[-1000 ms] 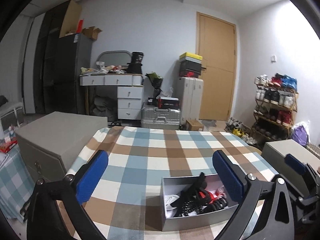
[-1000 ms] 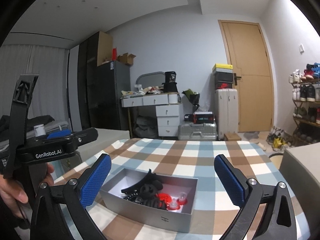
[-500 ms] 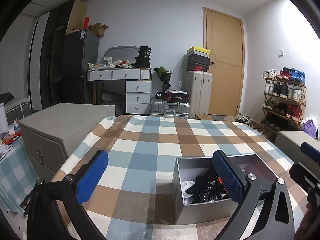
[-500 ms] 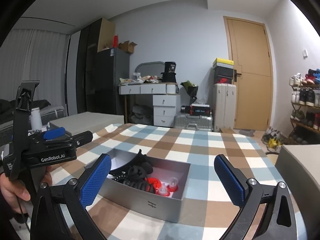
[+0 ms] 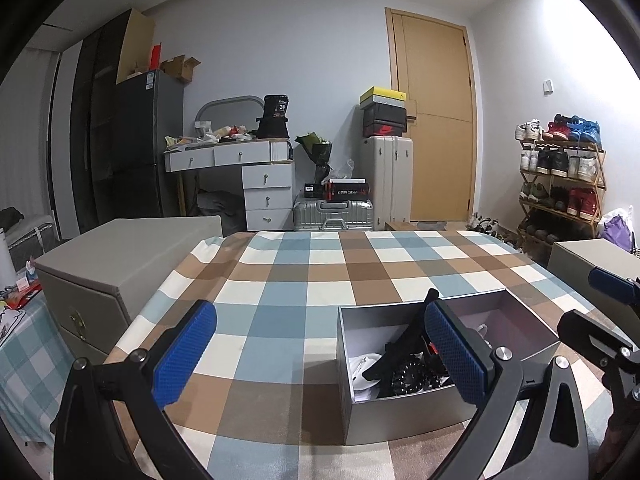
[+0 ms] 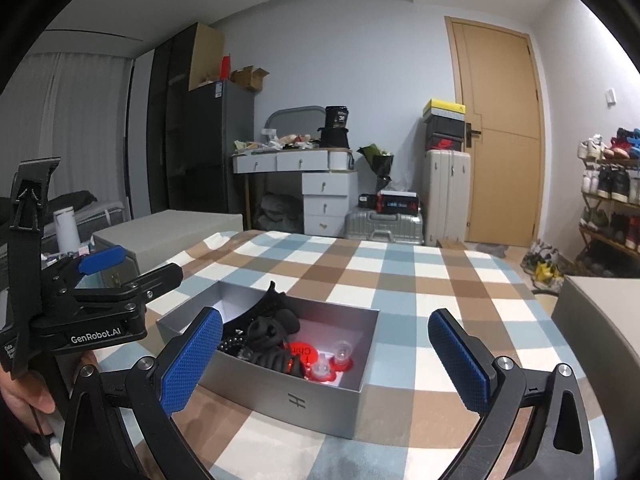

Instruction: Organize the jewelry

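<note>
- Since a moment ago, the grey box [image 6: 296, 396] of jewelry [image 6: 272, 340] sits closer to both cameras, near the checked tablecloth's [image 5: 304, 280] front edge.
- Left gripper [image 5: 320, 354] and right gripper [image 6: 326, 356]: jaws wide apart, empty.
- Plenty of bare cloth behind the box.

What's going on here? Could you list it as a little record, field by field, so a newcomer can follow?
surface: table with a checked cloth
container: open grey box on the cloth
contents: black hair claw, dark tangled pieces, red card with clear domes
left gripper: open, empty, its right finger in front of the box
right gripper: open, empty, facing the box
hand: holds the left gripper's handle
</note>
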Demonstrator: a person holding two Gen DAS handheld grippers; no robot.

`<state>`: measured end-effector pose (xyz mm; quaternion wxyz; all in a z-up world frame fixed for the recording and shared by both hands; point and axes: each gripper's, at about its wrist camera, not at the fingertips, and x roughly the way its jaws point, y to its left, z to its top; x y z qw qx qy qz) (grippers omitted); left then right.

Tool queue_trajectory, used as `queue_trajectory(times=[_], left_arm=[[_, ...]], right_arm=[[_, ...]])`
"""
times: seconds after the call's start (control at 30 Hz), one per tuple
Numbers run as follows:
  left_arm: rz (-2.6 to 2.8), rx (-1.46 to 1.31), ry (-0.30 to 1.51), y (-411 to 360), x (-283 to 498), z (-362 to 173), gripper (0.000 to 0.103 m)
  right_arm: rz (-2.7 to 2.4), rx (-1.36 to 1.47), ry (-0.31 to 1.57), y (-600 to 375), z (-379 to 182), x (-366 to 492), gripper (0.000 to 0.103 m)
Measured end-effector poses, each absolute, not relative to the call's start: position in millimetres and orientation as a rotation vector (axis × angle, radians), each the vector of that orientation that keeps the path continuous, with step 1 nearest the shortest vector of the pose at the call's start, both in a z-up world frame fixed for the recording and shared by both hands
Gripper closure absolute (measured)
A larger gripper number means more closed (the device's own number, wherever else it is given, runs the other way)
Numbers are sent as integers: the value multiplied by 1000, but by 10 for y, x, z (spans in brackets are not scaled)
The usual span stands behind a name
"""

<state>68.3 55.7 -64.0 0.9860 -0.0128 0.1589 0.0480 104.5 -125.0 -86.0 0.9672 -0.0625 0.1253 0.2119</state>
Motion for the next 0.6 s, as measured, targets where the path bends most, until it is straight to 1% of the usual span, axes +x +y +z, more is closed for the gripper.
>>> queue_trajectory(times=[0.6], left_arm=[[115,-36,316,563,714,-635,1]], right_arm=[[428,-120,268,-1246,-862,1091,0]])
